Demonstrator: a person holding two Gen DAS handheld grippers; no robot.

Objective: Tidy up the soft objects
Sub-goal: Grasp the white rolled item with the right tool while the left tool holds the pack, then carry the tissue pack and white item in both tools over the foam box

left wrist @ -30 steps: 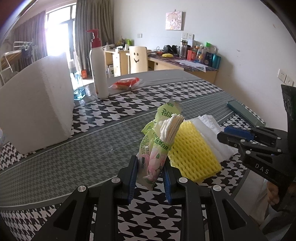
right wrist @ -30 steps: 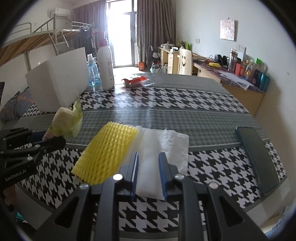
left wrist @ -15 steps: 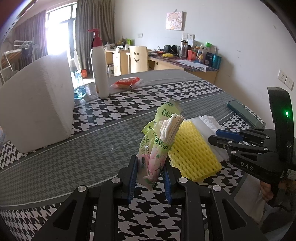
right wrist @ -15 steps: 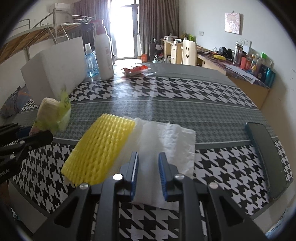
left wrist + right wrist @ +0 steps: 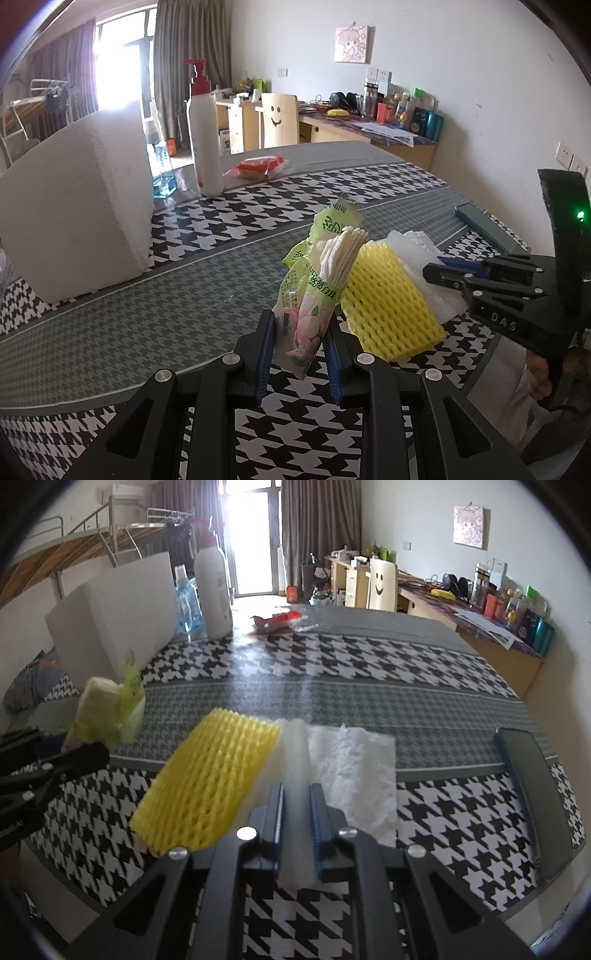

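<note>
Left gripper [image 5: 301, 343] is clamping the lower end of a green tissue pack [image 5: 317, 284], narrow opening, pack standing upright off the table, tissues fanning out the top. It's holding clear of the cloth, to the left of the pile.

Right gripper [image 5: 296, 823] is closing right now on a ridge of white foam wrap [image 5: 295, 760]; foam is between the blue pads and bunching up, so the pinch looks made or nearly so.

Yellow foam net [image 5: 210, 779] is lying on the houndstooth tablecloth [image 5: 443, 812], touching the white foam on its left side, partly overlapping it. A thin white sheet [image 5: 354, 768] is lying just to the right of that ridge.

Step in hand, my read: picking up the white foam while the left parks the tissue pack.

Next move: finish the pinch, lift slowly. Foam is limp, so the yellow net may drag with it; I can't tell if they're snagged.

Further back: dark flat case [image 5: 535, 797] at the right edge, big white foam block [image 5: 77, 225], pump bottle [image 5: 203, 136] behind.
</note>
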